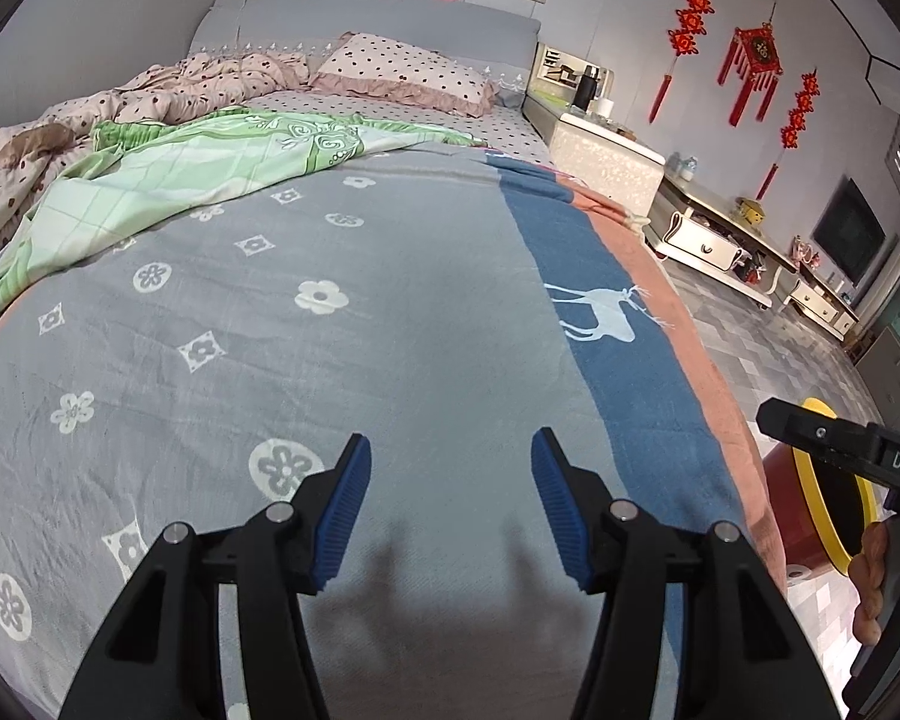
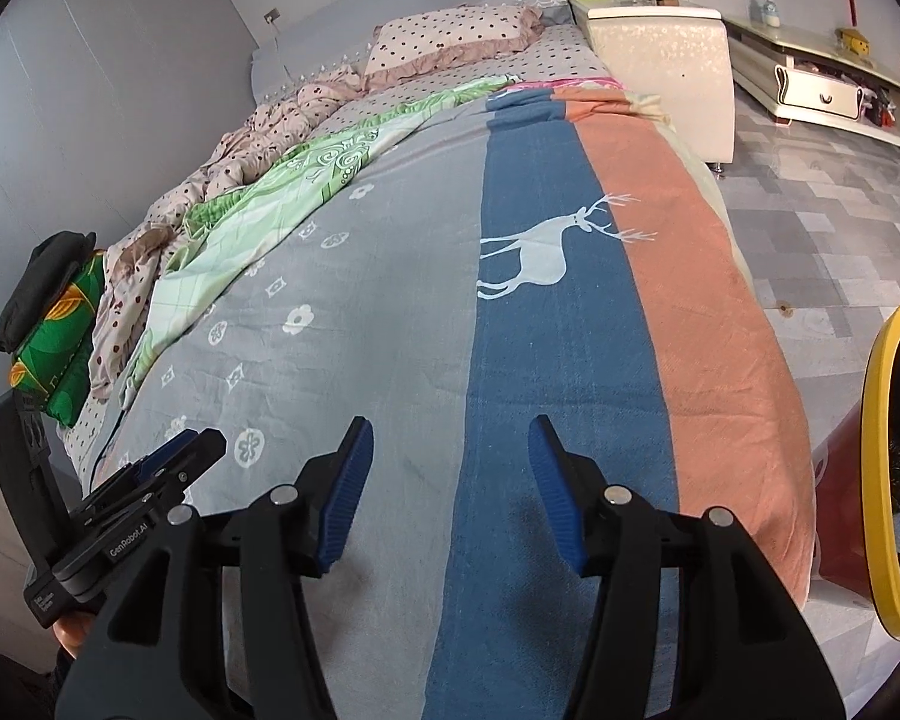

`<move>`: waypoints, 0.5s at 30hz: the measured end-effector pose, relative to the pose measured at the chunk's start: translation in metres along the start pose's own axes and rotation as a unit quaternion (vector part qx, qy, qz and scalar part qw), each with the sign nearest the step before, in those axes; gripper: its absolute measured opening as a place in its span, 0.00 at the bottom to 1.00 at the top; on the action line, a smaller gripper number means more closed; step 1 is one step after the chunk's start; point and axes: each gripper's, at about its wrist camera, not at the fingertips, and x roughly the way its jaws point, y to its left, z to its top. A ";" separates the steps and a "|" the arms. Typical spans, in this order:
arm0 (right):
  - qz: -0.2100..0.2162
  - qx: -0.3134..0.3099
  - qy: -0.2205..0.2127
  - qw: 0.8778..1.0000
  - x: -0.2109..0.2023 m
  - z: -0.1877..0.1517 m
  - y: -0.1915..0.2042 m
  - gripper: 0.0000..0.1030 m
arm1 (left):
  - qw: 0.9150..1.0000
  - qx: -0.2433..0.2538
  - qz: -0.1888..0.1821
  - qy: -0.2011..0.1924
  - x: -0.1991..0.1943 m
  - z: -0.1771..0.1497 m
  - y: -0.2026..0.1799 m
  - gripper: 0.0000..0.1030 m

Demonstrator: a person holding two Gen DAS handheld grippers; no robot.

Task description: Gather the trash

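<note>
My left gripper [image 1: 450, 444] hangs open over the grey flowered bedspread [image 1: 390, 300], with nothing between its blue pads [image 1: 345, 510]. My right gripper [image 2: 450, 426] is open too, above the blue stripe with a white deer [image 2: 540, 246], and holds nothing. A bin with a red body and a yellow rim [image 2: 876, 450] stands on the floor by the bed's right side. It also shows in the left wrist view as the bin [image 1: 828, 498], behind the right gripper's body. The left gripper [image 2: 174, 456] appears at the lower left of the right wrist view. No loose trash shows on the bedspread.
A green quilt [image 1: 210, 168], a crumpled dotted duvet [image 1: 210, 78] and a dotted pillow [image 1: 402, 72] lie toward the headboard. A white bedside cabinet [image 2: 660, 60] and a low TV cabinet [image 2: 822, 90] stand on the tiled floor [image 2: 840, 228]. A green bundle topped with black cloth [image 2: 60, 330] lies at the left.
</note>
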 end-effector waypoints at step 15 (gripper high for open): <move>-0.038 0.001 -0.035 0.999 -0.003 -0.008 -0.003 0.82 | 0.999 -0.009 0.016 -0.033 -0.009 -0.009 0.009 0.82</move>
